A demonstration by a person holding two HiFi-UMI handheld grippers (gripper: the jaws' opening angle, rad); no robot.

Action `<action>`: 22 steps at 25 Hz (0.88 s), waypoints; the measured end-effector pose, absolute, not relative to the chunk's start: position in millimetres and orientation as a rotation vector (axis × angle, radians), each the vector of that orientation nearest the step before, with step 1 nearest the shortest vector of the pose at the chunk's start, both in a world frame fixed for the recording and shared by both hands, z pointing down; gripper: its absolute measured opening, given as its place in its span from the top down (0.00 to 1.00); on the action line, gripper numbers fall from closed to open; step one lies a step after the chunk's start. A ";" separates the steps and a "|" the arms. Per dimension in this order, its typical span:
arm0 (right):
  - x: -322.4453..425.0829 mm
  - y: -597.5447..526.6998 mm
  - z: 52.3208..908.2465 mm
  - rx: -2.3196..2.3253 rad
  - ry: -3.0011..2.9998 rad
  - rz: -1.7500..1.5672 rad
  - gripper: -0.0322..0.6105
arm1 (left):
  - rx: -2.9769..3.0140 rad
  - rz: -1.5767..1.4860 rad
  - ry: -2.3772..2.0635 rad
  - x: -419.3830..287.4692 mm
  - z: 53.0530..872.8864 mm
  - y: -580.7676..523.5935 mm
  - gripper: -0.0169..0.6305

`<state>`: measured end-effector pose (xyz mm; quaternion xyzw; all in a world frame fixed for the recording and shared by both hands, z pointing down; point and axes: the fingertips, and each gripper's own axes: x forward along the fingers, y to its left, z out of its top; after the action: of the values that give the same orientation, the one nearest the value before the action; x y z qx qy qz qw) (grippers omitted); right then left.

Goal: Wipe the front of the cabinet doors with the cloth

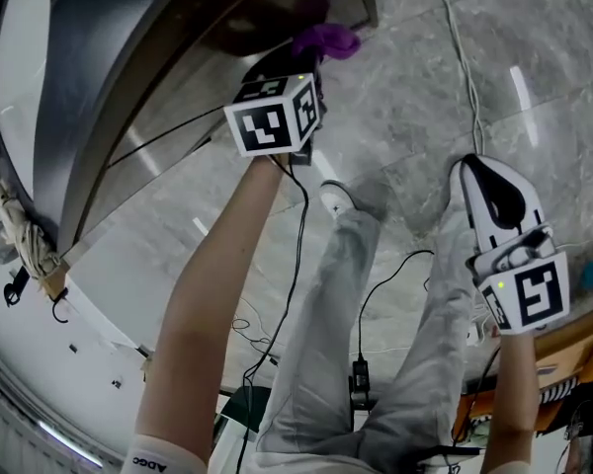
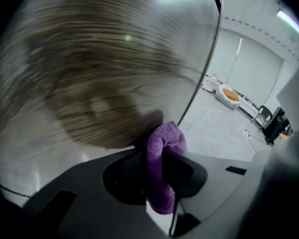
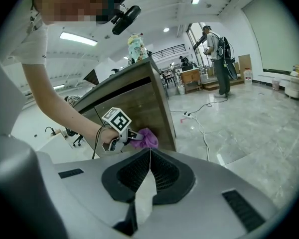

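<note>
Purple cloth clamped in your left hand-held gripper, pressed on the wooden cabinet door: wiping stroke, likely. Your right hand-held gripper hangs closed, empty. Next: sweep across the front with steady pressure.

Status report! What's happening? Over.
Left gripper shut on purple fluffy cloth at wooden cabinet door. Right gripper shut, empty, held aside. Nothing blocking.

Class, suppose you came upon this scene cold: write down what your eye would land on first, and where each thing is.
The purple cloth stands out most, clamped in the left gripper and held up to the wood-grain cabinet door. Next comes the right gripper, jaws shut on nothing, held away from the cabinet above the grey floor.
</note>
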<state>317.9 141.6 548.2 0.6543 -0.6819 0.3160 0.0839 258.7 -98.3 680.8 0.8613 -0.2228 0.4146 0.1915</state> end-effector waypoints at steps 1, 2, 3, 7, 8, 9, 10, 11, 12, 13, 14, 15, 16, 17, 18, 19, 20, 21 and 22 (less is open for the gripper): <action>314.3 137.7 547.5 1.943 -2.043 0.940 0.91 | 2.408 1.174 -0.643 247.4 682.1 -101.8 0.84; 310.7 134.0 546.8 1.935 -2.051 0.940 0.91 | 2.392 1.181 -0.665 234.8 683.8 -105.3 0.84; 307.3 130.3 546.0 1.928 -2.057 0.942 0.91 | 2.372 1.189 -0.692 221.1 686.0 -108.9 0.84; 295.2 122.1 544.2 1.870 -2.097 0.931 0.91 | 2.278 1.236 -0.816 164.1 697.4 -123.9 0.84; 293.1 121.1 544.0 1.863 -2.102 0.931 0.91 | 2.254 1.252 -0.845 150.6 700.1 -127.6 0.84; 291.8 120.1 543.8 1.866 -2.102 0.938 0.91 | 2.231 1.269 -0.870 137.8 702.2 -131.2 0.84; 290.5 119.5 543.8 1.868 -2.101 0.945 0.91 | 2.210 1.284 -0.893 125.9 703.8 -134.5 0.84; 289.0 119.6 544.2 1.863 -2.103 0.949 0.91 | 2.191 1.298 -0.915 115.0 705.0 -137.5 0.84; 287.4 120.4 544.8 1.854 -2.106 0.951 0.91 | 2.171 1.309 -0.936 104.9 705.9 -140.3 0.84; 285.9 121.4 545.4 1.844 -2.111 0.950 0.91 | 2.152 1.316 -0.959 95.7 706.6 -143.0 0.84; 284.7 122.4 545.7 1.836 -2.116 0.948 0.91 | 2.132 1.320 -0.986 87.0 707.0 -145.6 0.84; 283.6 123.2 545.5 1.831 -2.121 0.946 0.91 | 2.110 1.321 -1.017 78.3 707.1 -148.2 0.84; 282.5 124.1 544.8 1.827 -2.127 0.944 0.91 | 2.087 1.322 -1.053 69.3 706.6 -150.5 0.84; 281.4 125.1 543.8 1.824 -2.134 0.944 0.91 | 2.061 1.322 -1.095 59.9 705.4 -152.6 0.84; 280.5 126.5 542.8 1.820 -2.142 0.945 0.91 | 2.034 1.323 -1.141 50.1 703.6 -154.3 0.84; 280.1 128.3 541.9 1.814 -2.150 0.947 0.91 | 2.006 1.324 -1.188 40.4 701.3 -155.4 0.84; 280.5 130.6 541.4 1.808 -2.158 0.949 0.91 | 1.981 1.327 -1.230 31.6 698.8 -155.5 0.84; 281.8 133.0 541.0 1.802 -2.165 0.951 0.91 | 1.961 1.335 -1.263 24.3 696.7 -154.3 0.84; 283.7 135.9 540.6 1.797 -2.171 0.953 0.91 | 1.948 1.348 -1.285 19.1 695.3 -151.6 0.84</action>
<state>283.7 135.9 540.6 0.6019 -0.7273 0.3192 0.0830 19.1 -151.6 695.3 0.7048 -0.4651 0.4877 0.2216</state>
